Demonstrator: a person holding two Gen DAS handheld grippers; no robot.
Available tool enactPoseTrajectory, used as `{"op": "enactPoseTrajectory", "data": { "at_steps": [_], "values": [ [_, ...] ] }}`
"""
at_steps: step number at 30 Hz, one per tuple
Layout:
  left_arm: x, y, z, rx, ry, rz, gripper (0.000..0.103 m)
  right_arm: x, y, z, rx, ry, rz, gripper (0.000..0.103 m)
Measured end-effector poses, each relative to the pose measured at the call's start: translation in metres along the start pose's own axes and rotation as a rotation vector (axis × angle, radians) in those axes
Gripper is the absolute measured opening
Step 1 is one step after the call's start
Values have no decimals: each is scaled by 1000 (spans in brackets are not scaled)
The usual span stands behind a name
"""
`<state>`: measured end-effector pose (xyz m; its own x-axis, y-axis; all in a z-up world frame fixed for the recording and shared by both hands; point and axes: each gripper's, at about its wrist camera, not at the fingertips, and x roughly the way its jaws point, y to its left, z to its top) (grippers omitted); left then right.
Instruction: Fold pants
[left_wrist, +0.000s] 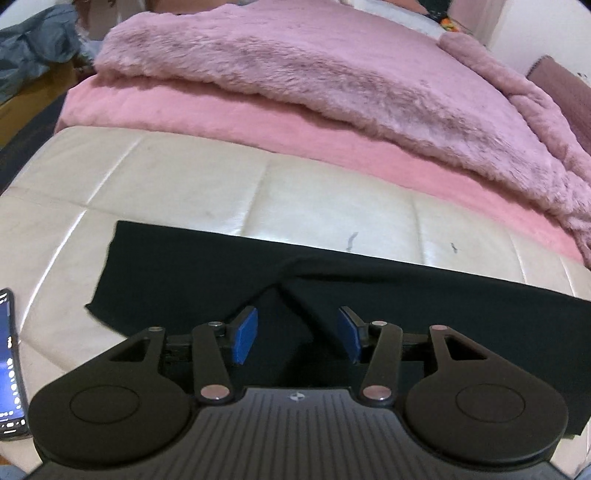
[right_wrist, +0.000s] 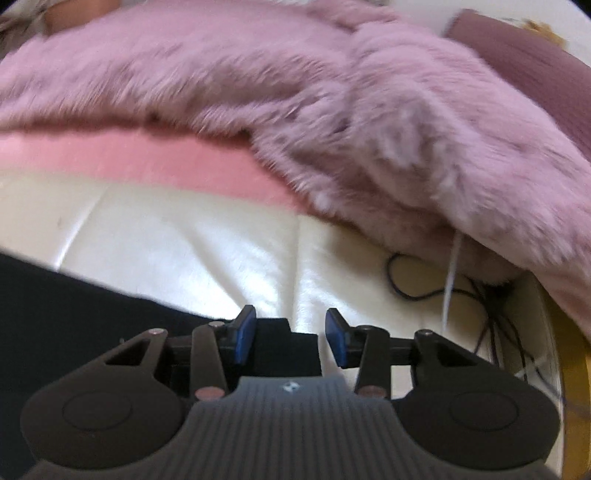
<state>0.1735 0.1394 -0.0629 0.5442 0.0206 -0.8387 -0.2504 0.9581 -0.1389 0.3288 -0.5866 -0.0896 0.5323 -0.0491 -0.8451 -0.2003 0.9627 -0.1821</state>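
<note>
Left gripper (left_wrist: 297, 334) parted about midway, blue pads (left_wrist: 243, 339) apart, nothing pinched; black pants (left_wrist: 184, 280) spread flat directly under and ahead of the jaws, running well past both sides, with a raised fold ridge and thin cord just beyond the left pad. Right gripper (right_wrist: 291, 338) also part open, empty; pants (right_wrist: 74, 295) edge reaches in from the left and ends under the gap between the jaws, right pad (right_wrist: 338, 341) over bare surface. Below both: cream quilted leather-like surface (left_wrist: 177, 184), seamed into panels. Farther ahead of the jaws: pink sheet (left_wrist: 221, 122), then fluffy mauve blanket (left_wrist: 295, 62) draped over it. Phone (left_wrist: 9, 369) with lit screen far left of the left jaws. Dark thin cables (right_wrist: 424, 291) and a white strand right of the right jaws, near the blanket's hanging edge. Grey fabric heap (left_wrist: 33, 44) on the floor, far upper left. Right view motion-blurred.
</note>
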Motion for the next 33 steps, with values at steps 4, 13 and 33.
{"op": "enactPoseTrajectory", "data": {
  "at_steps": [4, 13, 33],
  "values": [
    [-2, 6, 1, -4, -3, 29, 58, 6, 2, 4, -106, 39, 47, 34],
    [1, 6, 0, 6, -3, 46, 60, 19, -7, 11, -80, 104, 127, 31],
    [32, 31, -11, 149, 54, 76, 78, -27, 21, -2, -65, -58, -20, 0]
  ]
}}
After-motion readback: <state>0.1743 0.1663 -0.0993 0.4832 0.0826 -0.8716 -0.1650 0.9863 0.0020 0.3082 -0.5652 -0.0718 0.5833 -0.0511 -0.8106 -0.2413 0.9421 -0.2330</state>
